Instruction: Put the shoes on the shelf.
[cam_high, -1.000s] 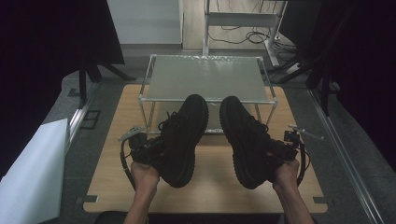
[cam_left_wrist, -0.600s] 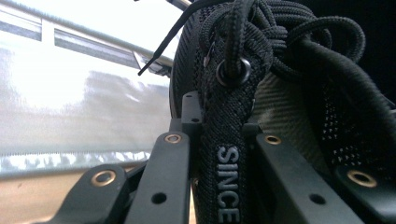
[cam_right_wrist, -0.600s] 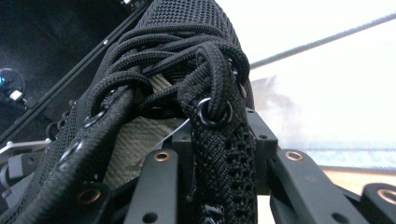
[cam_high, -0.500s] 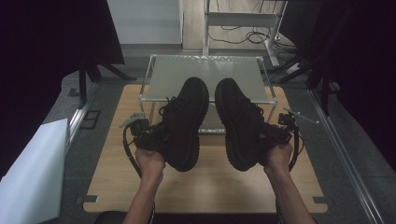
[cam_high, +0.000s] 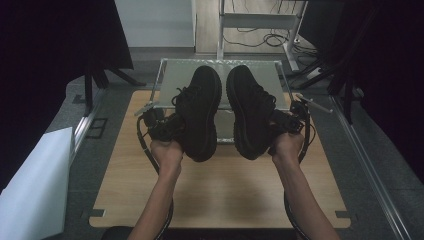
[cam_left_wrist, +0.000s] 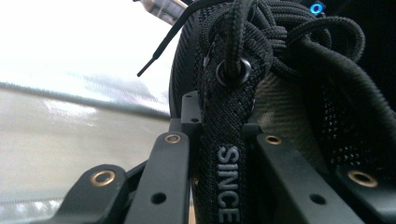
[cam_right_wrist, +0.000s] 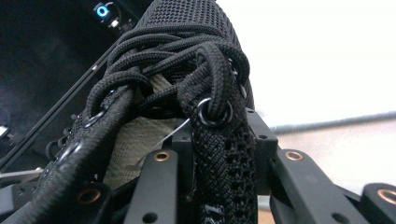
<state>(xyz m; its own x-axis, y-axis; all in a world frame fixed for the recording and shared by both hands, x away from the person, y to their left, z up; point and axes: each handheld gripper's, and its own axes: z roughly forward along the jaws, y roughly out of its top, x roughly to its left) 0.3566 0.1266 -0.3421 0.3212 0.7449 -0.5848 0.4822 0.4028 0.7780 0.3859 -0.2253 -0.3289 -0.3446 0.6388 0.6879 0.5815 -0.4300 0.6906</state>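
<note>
Black shoes held aloft, left gripper pinching "SINCE" collar strip

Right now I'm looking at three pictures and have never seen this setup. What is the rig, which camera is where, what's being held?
There is no robot arm here. A person holds a hand-held two-jaw gripper in each hand, and each gripper carries its own camera.

The high view looks forward and down from above the person's side of the wooden table. Both forearms come in from the bottom. The left gripper and the right gripper each hold a black lace-up shoe: the left shoe and the right shoe, side by side, toes pointing away, reaching over a metal-framed rack with a frosted top at the table's far edge.

The two gripper views look along each gripper's black jaws. In both, the jaws are shut on the shoe's edge by the top eyelet; the left one's strip reads "SINCE".
</note>
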